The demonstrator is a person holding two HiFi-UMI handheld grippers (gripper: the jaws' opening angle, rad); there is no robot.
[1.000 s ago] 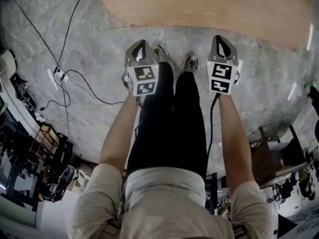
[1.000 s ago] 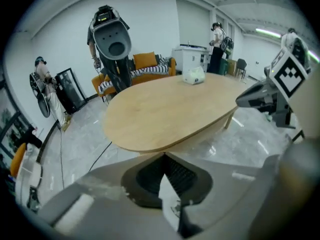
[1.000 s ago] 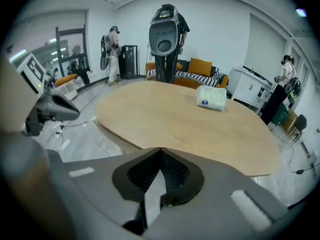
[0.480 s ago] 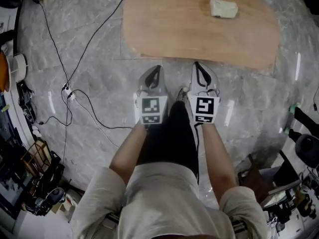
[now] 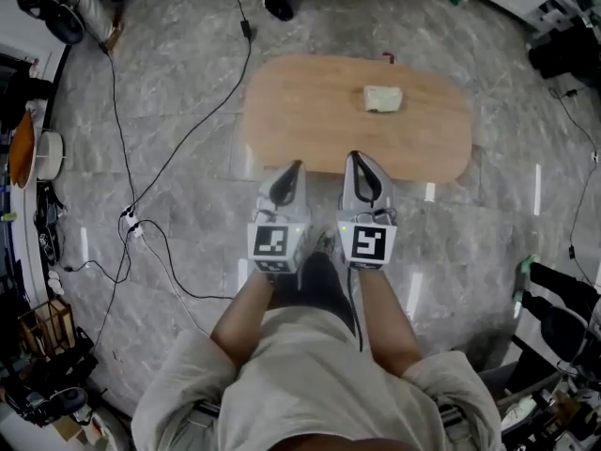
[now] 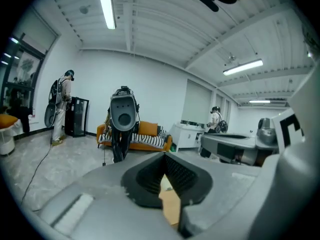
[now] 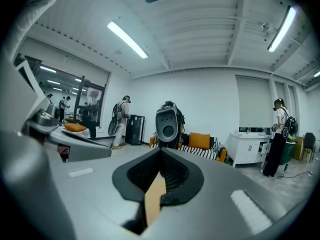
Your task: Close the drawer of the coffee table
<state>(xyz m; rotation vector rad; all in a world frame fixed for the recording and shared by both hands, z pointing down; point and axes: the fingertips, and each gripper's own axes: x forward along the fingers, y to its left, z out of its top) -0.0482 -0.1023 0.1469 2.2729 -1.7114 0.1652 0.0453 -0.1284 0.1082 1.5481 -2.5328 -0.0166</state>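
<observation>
**Two tools shut, one surface ahead**

Here's the count: two tools, side by side over the person's legs; left tool [image 5: 289,173] has its jaws pressed together, right tool [image 5: 360,164] the same, neither clamped on anything; one marker cube on each.

One coffee table, a rounded wooden surface [image 5: 310,111], sits on the grey marble floor [image 5: 188,252] just past the tool tips as the head view has it; its drawer can't be made out from above. One pale block [image 5: 383,99] lies on top, towards the far right.

Around it: thin black cables [image 5: 160,172] snake over the floor on the left, with cluttered gear along the left and right edges; nothing lies between the tools and the table.

Look along the left tool: one orange sofa [image 6: 145,134] with striped cushions, one grey-headed machine [image 6: 123,115] standing in front of it, two people [image 6: 61,104] with backpacks, one at either side of the room.
</observation>
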